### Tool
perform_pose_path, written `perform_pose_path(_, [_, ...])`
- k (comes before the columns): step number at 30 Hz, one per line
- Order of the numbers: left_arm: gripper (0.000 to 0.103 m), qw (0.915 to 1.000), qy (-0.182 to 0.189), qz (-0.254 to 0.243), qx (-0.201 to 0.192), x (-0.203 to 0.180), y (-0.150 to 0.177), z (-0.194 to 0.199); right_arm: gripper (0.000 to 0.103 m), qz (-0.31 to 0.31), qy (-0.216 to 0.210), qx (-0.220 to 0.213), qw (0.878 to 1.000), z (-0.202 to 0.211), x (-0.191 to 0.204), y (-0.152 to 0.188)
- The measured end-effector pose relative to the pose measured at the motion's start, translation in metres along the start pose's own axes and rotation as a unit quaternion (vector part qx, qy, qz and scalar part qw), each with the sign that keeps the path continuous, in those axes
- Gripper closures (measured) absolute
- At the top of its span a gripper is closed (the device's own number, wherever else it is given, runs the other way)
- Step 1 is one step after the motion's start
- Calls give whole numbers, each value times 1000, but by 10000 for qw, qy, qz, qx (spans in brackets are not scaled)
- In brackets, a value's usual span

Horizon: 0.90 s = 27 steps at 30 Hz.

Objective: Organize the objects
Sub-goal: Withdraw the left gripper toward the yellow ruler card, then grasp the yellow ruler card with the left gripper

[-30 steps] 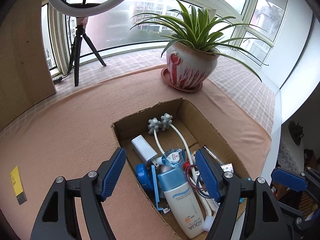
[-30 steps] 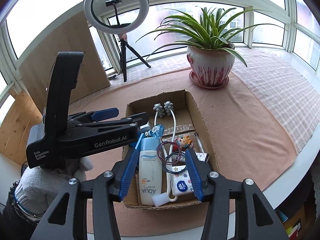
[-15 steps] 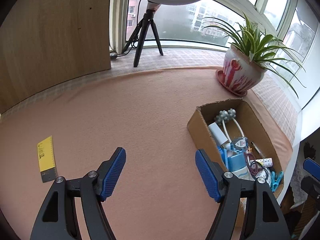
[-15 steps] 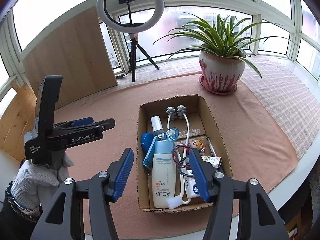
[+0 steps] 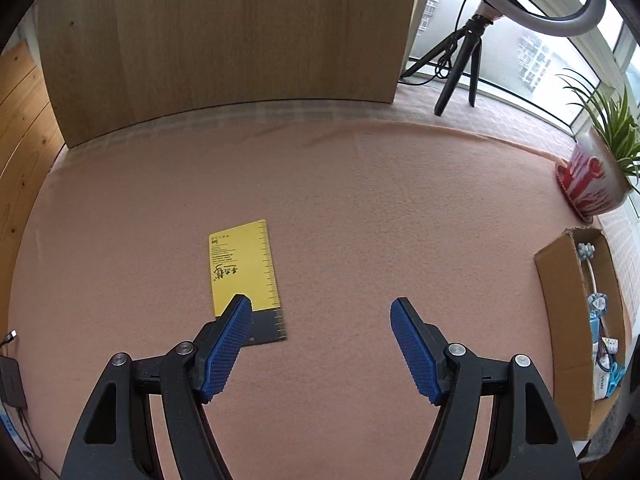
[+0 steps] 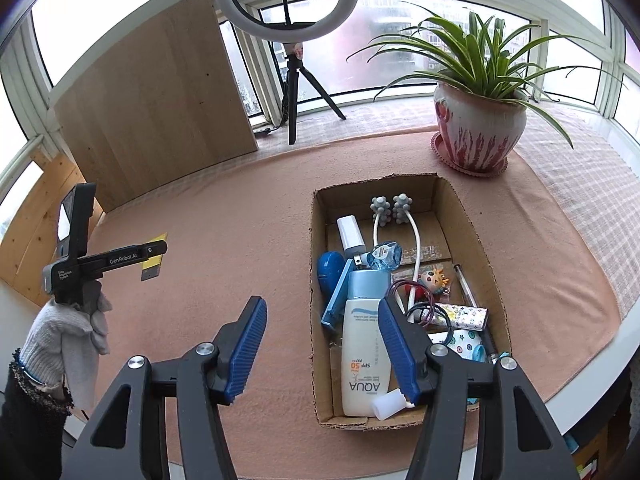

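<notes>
Hovering over a pink cloth-covered table (image 5: pixel 360 208), the left gripper (image 5: pixel 320 312) is pointing down with its blue pads spread wide apart and nothing between them; a yellow ruler card (image 5: pixel 244 272) is lying flat on the cloth just ahead of its left finger, whose tip is overlapping the card's dark lower end in the left wrist view. Whether the finger is touching the card is not clear. In the right wrist view the same card (image 6: pixel 154 262) is showing partly behind the left gripper's black frame, which a hand in a white knit glove (image 6: pixel 74 320) is holding. The right gripper (image 6: pixel 322 316) is hanging beside the near left wall of an open cardboard box (image 6: pixel 452 196), its jaws parted and empty after just widening. The box is sitting near the table's front edge, well apart from the card, and is holding a white sunscreen bottle (image 6: pixel 362 356), a blue-capped small bottle (image 6: pixel 384 256), a white massage roller (image 6: pixel 394 216), a small doll figure (image 6: pixel 434 280) and hair ties (image 6: pixel 412 296). A potted spider plant (image 6: pixel 480 120), a ring light on a tripod (image 6: pixel 280 0) and a wooden board (image 6: pixel 160 100) are standing along the window.
</notes>
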<state>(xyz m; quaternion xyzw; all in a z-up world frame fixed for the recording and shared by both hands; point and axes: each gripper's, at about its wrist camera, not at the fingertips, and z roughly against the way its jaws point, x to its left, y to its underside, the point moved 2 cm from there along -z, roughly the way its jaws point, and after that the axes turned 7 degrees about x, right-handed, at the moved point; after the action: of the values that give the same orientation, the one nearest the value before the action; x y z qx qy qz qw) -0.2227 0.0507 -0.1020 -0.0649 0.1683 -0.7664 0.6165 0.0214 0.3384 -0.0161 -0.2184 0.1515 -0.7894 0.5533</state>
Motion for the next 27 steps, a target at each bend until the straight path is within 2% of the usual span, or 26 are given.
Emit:
perform_pose_path(6, [29,9991,-158,301,235,35,-14,-22,49,-12,-34,133,9999,-9,4,2])
perform_pose_path(14, [29,9968,-419,402,551,43,-31,-58,49,-102,-72,198,9997,-13,-1,1])
perform_pose_path(19, [35,9963,-539,360,564,43,-30,-66,49,-200,-64,204,9996,-12,-9,2])
perform_pose_path(22, [48,9966,-534,377,506,43,-30,-64,49,-247,-54,222,9994,-12,-13,2])
perform_pose_path(27, [49,9975,-460,316,440,33,-19,-58,49,-272,-59,259,9993,-14,-16,2])
